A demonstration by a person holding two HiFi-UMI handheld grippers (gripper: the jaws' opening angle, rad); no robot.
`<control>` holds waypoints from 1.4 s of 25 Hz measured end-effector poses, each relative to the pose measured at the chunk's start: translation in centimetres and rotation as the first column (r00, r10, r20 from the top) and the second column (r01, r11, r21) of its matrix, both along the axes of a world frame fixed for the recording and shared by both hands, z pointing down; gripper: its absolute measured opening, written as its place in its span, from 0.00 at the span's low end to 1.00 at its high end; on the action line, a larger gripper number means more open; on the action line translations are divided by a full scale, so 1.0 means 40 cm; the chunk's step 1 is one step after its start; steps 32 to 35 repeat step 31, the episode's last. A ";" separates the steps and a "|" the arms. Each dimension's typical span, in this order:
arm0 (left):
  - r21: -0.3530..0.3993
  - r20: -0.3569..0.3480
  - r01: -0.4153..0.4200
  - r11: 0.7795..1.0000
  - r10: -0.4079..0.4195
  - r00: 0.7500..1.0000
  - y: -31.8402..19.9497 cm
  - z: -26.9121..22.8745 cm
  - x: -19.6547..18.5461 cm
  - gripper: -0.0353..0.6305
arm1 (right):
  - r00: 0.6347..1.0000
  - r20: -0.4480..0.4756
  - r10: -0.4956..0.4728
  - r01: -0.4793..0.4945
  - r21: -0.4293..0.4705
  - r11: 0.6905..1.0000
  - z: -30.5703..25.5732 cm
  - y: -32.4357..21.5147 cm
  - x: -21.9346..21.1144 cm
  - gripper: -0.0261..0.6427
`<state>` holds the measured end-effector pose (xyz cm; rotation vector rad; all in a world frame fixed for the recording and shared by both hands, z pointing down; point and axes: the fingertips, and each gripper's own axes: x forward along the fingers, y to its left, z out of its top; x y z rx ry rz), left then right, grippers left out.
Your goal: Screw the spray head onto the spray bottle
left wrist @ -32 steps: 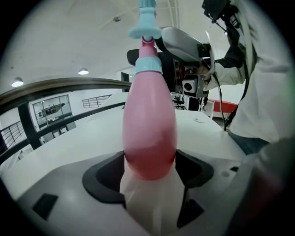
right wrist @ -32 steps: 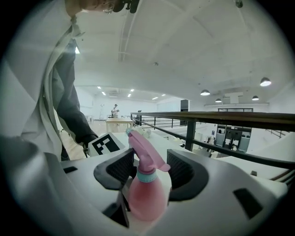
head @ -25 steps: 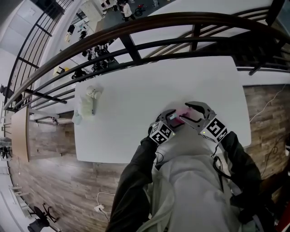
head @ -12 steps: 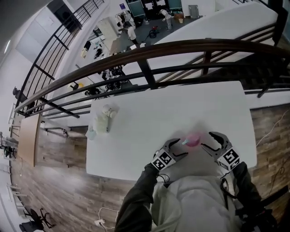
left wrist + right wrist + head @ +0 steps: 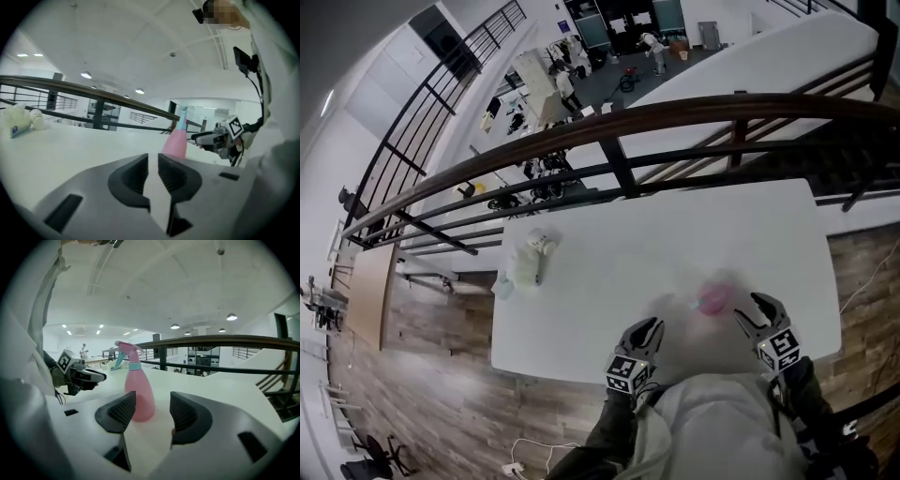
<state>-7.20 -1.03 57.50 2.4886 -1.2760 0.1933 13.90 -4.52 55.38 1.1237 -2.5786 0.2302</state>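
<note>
A pink spray bottle (image 5: pixel 713 300) stands upright on the white table (image 5: pixel 609 234) near its front edge. Its pink trigger head sits on top over a teal collar (image 5: pixel 134 365). My left gripper (image 5: pixel 648 330) is left of the bottle and apart from it. Its jaws are closing to a narrow gap, with nothing between them (image 5: pixel 153 171). My right gripper (image 5: pixel 760 307) is to the right of the bottle, open and empty. In the right gripper view the bottle (image 5: pixel 139 394) stands just beyond the jaws, not between the pads.
A white crumpled bundle with a tube (image 5: pixel 528 263) lies at the table's far left corner. A dark railing (image 5: pixel 675 112) runs along the table's far side, with a drop to a lower floor behind it. The table's front edge is just under both grippers.
Both grippers have let go of the bottle and drawn back toward the table's front edge. The bottle now stands alone. The left jaws have narrowed.
</note>
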 end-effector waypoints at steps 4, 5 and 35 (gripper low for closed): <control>0.011 -0.018 0.105 0.994 -0.105 0.994 -0.030 -0.014 -0.002 0.06 | 0.997 -0.034 0.075 -0.074 0.039 0.997 -0.014 -0.023 -0.004 0.10; 0.010 -0.016 0.107 0.994 -0.107 0.994 -0.034 -0.013 0.007 0.06 | 0.996 -0.038 0.084 -0.082 0.042 0.996 -0.018 -0.025 -0.011 0.06; -0.052 0.027 -0.002 0.999 0.003 1.000 -0.012 0.039 0.136 0.06 | 0.998 0.014 0.054 -0.053 -0.014 0.998 0.009 0.020 -0.109 0.03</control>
